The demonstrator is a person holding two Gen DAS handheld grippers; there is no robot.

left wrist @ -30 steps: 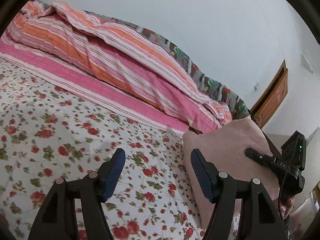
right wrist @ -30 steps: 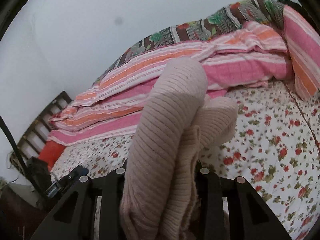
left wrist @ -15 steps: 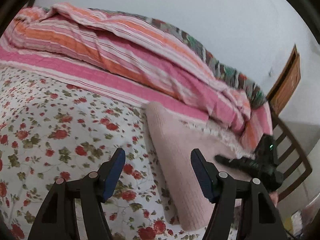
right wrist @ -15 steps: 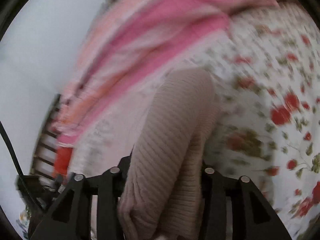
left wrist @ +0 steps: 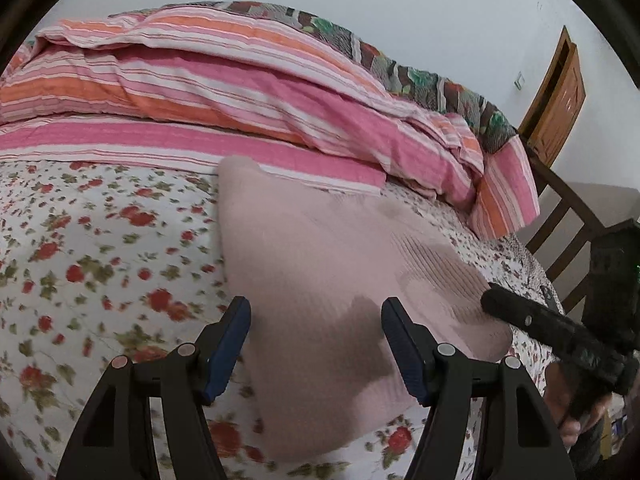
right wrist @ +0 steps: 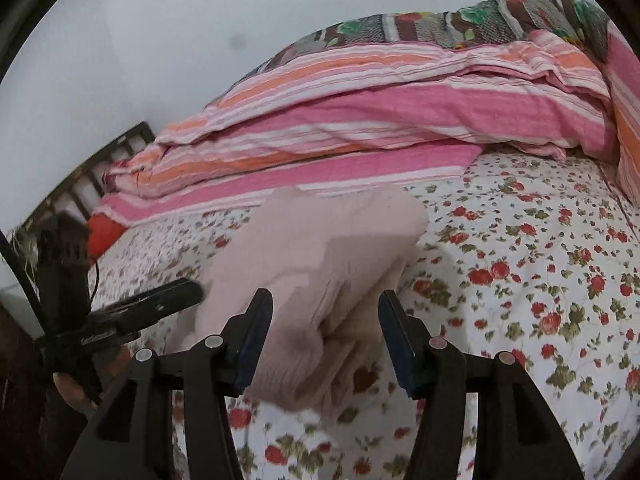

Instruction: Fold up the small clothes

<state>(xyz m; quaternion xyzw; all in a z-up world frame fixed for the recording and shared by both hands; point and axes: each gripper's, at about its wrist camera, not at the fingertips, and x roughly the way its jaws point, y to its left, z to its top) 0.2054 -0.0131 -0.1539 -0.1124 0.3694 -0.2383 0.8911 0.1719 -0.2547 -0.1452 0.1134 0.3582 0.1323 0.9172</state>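
**Pink knit lies folded on the flowered bed**

The right gripper [right wrist: 325, 334] has just been opening its jaws; the folded pink sweater [right wrist: 320, 264] sits between them on the floral sheet [right wrist: 520, 280], pads clear of the knit. The left gripper [right wrist: 160, 300] pokes in beside the sweater's edge. A striped quilt [right wrist: 360, 120] is heaped behind.

Left gripper [left wrist: 316, 340] gapes; right gripper [right wrist: 325, 332] has just been opening.
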